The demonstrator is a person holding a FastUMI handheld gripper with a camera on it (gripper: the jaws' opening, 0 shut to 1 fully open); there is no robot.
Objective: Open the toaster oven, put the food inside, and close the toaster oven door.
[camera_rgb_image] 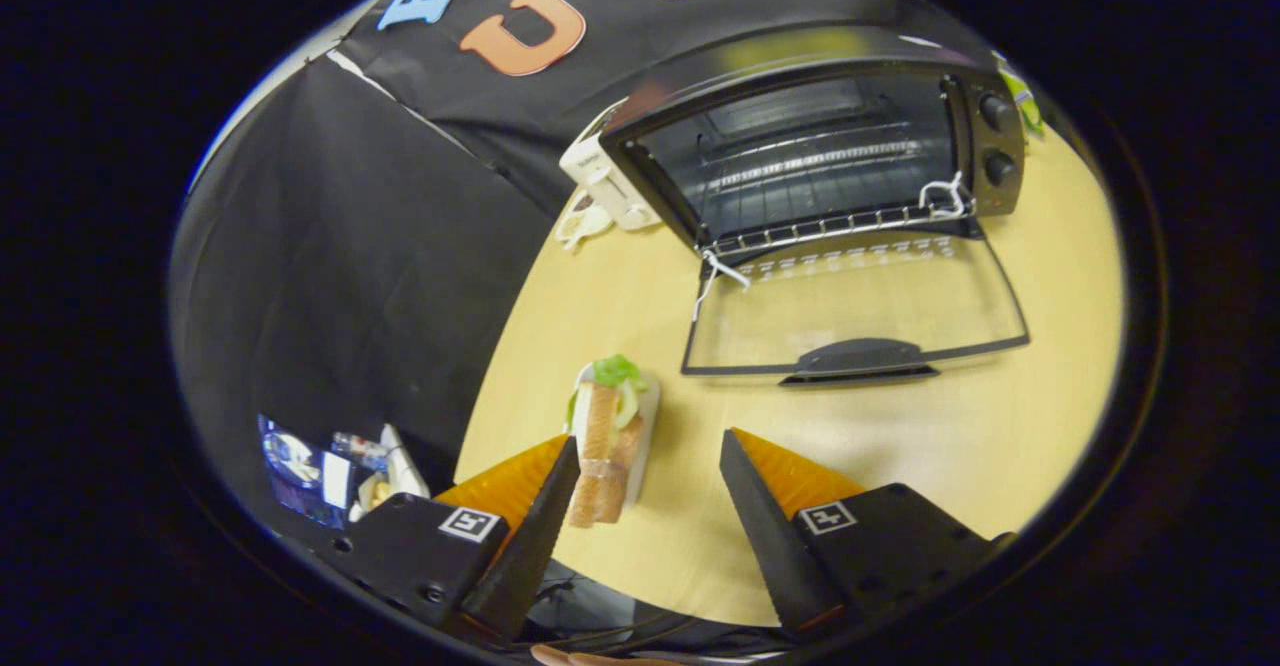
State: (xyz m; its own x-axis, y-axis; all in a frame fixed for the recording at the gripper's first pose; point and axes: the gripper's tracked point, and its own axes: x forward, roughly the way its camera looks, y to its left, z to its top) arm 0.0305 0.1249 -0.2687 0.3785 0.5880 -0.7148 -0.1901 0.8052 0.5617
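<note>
While the gripper [648,466] gapes, its finger partly hides the sandwich [608,436].

A white appliance [608,181] stands on the pale wooden table [1000,426], with small clutter [335,471] below the table's edge.

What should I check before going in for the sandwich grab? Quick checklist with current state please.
1. Toaster oven door open: ok, it lies folded down flat on the table.
2. Rack free to take food: ok, nothing seen on it.
3. Hand-held gripper open: ok, fingers spread, nothing between them.
4. Sandwich lined up between the fingers: not ok, it sits close against the left finger, off centre.
5. Path from sandwich to oven free: ok, bare table up to the door.
6. Sandwich layers firm enough for a pinch: cannot tell.
</note>
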